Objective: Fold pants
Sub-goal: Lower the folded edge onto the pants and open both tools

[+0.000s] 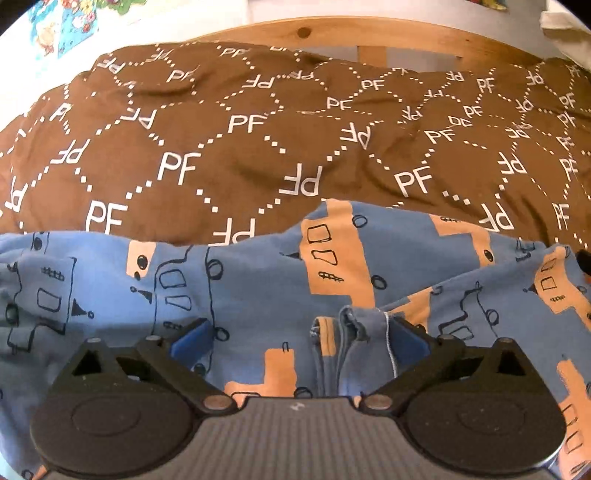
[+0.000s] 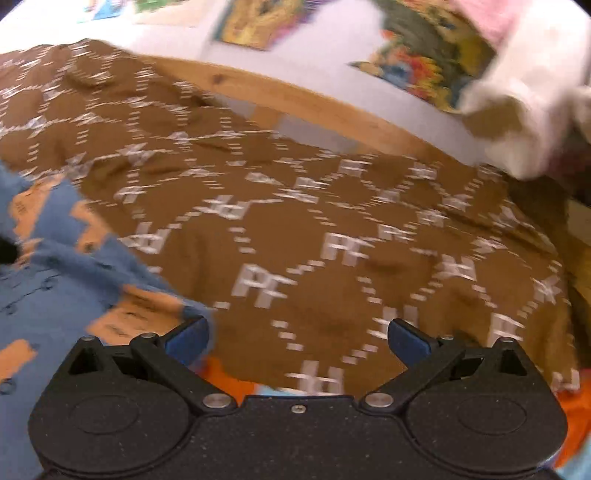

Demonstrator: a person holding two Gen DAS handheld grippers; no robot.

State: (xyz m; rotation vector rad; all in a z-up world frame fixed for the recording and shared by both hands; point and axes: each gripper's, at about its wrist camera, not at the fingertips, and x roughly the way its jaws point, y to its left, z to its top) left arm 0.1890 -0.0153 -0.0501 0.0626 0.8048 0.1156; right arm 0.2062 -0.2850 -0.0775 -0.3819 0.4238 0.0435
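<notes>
The pants (image 1: 258,280) are blue with orange blocks and black line drawings. They lie spread across the near part of a brown bedspread (image 1: 236,147). My left gripper (image 1: 299,332) is open just above the pants, with a seam and a loose white thread beside its right finger (image 1: 410,336). In the right wrist view the pants (image 2: 55,273) lie at the left. My right gripper (image 2: 297,334) is open and empty over the brown bedspread (image 2: 332,229), its left finger (image 2: 186,338) at the pants' edge. That view is blurred.
The bedspread has a white "PF" diamond pattern. A wooden bed frame (image 1: 332,33) runs along the far side, with a white wall and colourful pictures (image 2: 424,55) behind. A white cloth (image 2: 528,110) lies at the far right. Orange fabric (image 2: 229,384) shows under the right gripper.
</notes>
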